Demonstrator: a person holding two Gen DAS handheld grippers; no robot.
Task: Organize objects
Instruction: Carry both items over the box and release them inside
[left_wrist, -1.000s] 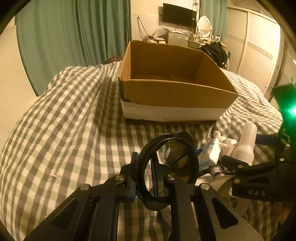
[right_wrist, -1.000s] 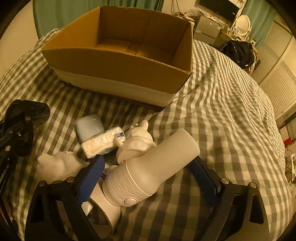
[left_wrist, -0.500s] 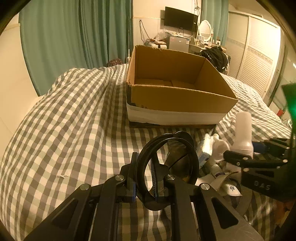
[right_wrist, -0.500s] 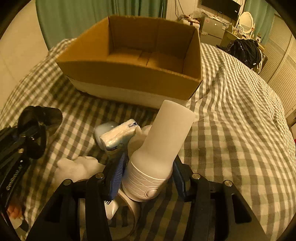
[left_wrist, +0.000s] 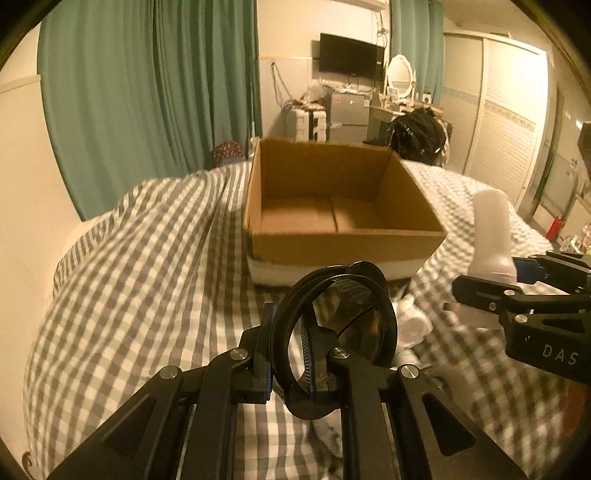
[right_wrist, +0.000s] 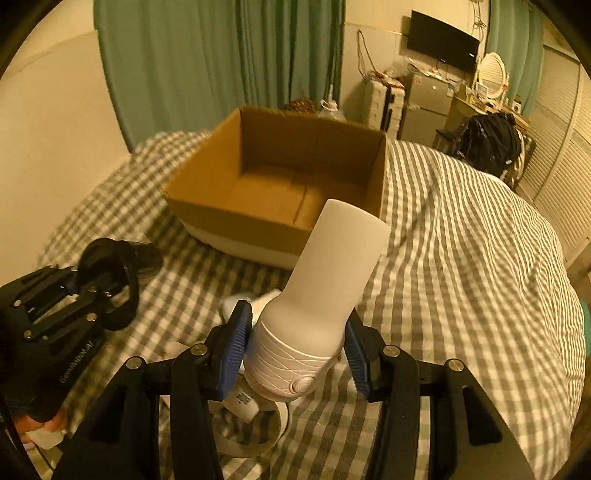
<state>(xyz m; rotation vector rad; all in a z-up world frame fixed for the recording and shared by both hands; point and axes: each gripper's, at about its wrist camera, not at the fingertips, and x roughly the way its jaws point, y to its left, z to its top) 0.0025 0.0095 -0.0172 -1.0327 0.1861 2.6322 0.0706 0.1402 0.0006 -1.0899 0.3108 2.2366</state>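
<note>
Firstly, in the left wrist view, the left gripper (left_wrist: 290, 363) was clamped on a black ring-shaped object (left_wrist: 334, 334), apparently a round frame with a dark lens or lid behind it, held on edge above the checked bedspread (left_wrist: 147, 277). The open cardboard box (left_wrist: 343, 242) stood just beyond it on the bed, its floor bare as far as could be seen. To carry this step through well, the ring would, by judgement, need lifting clear of the box's near wall before the jaws part, since the thin rim gave the pads little to bear on and could pivot in the grip. At right, the right gripper (left_wrist: 491, 286) held a white bottle-like object (left_wrist: 491, 236) upright, near the box's right corner. Small white items (left_wrist: 412, 321) lay on the bedspread between the two tools, too blurred to name.

In the right wrist view, the right gripper (right_wrist: 295, 349) was closed on the white object (right_wrist: 325, 295) at its ribbed lower band, the blue pads (right_wrist: 234, 349) pressing each side. It was matt white, with a smooth, wide, tapering upper part leaning toward the box (right_wrist: 258, 206) and a round button low on the base. Being gripped low and top-heavy, it was best kept near vertical and set down inside the box, not dropped. The left gripper (right_wrist: 92, 295) with its black ring showed at left, above the bedspread (right_wrist: 461, 258).
</note>
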